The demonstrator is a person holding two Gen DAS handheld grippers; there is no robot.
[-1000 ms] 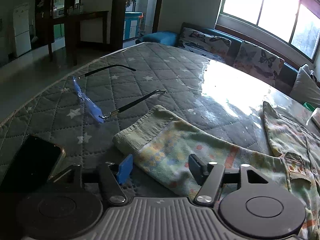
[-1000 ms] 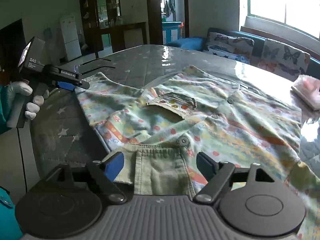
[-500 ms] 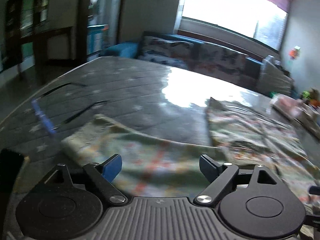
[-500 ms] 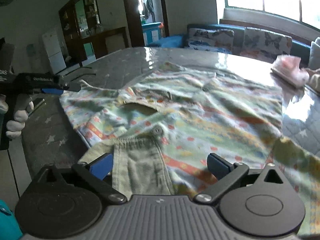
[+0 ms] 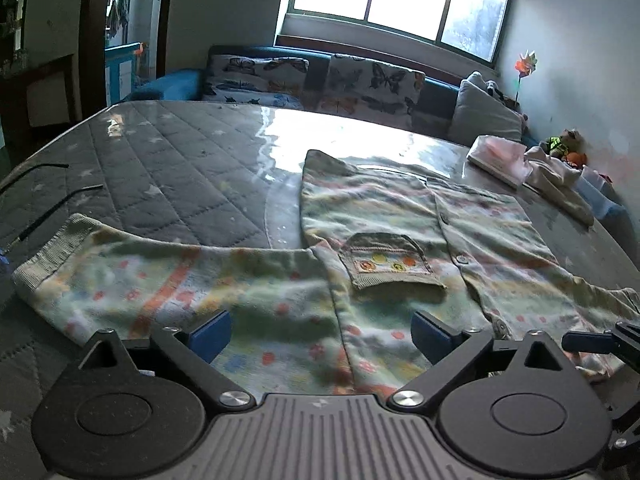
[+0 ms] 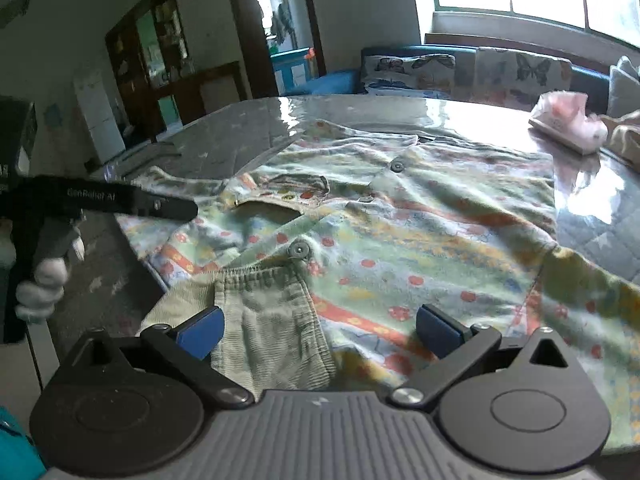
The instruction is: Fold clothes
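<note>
A patterned shirt (image 5: 420,216) is spread front-up on the quilted table (image 5: 168,168), one sleeve (image 5: 168,280) stretched out flat and a chest pocket (image 5: 390,260) seen near the button line. The left gripper (image 5: 320,330) is held wide open over that sleeve, nothing gripped. The right gripper (image 6: 318,332) is likewise spread wide and empty above the shirt's ribbed collar (image 6: 264,312), and pink cloth (image 6: 568,122) is seen beyond the shirt.
</note>
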